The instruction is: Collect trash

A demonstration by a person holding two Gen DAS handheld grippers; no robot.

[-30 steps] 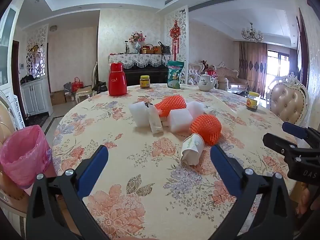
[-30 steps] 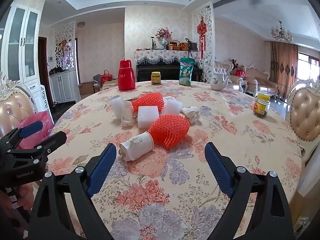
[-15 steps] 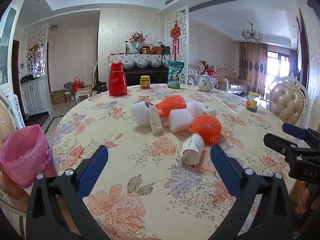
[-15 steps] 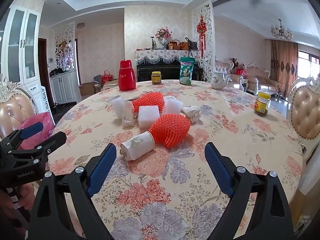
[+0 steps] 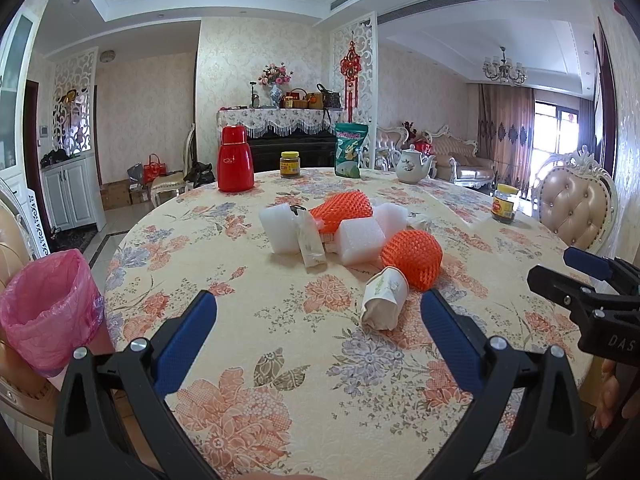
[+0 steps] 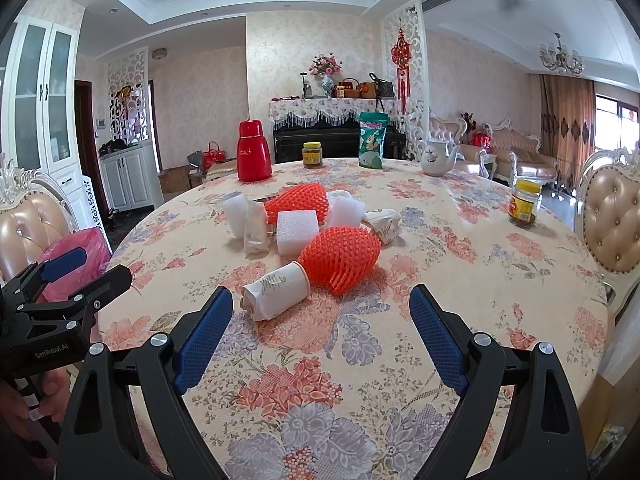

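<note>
1. Your right gripper [image 6: 321, 320] hangs low over the near edge of the table [image 6: 500, 280], jaws spread wide with nothing between them. Your left gripper [image 5: 318, 322] is the same: wide open and empty.
2. The crushed paper cup [image 6: 276, 290] lies on its side just ahead of the right claw and touches the orange foam net [image 6: 340, 258]. It looks light and thin-walled; take it across the body, where it should simply flatten.
3. The net looks springy and nearly weightless. Close well in, or I judge it may squirm out.
4. Behind sit 3 white foam blocks [image 6: 297, 230], a second net [image 6: 298, 202], a crumpled paper [image 6: 384, 224] and a slim clear wrapper [image 6: 255, 230], all probably light.
5. The pink-lined bin [image 5: 46, 308] stands off the table's left edge.
</note>
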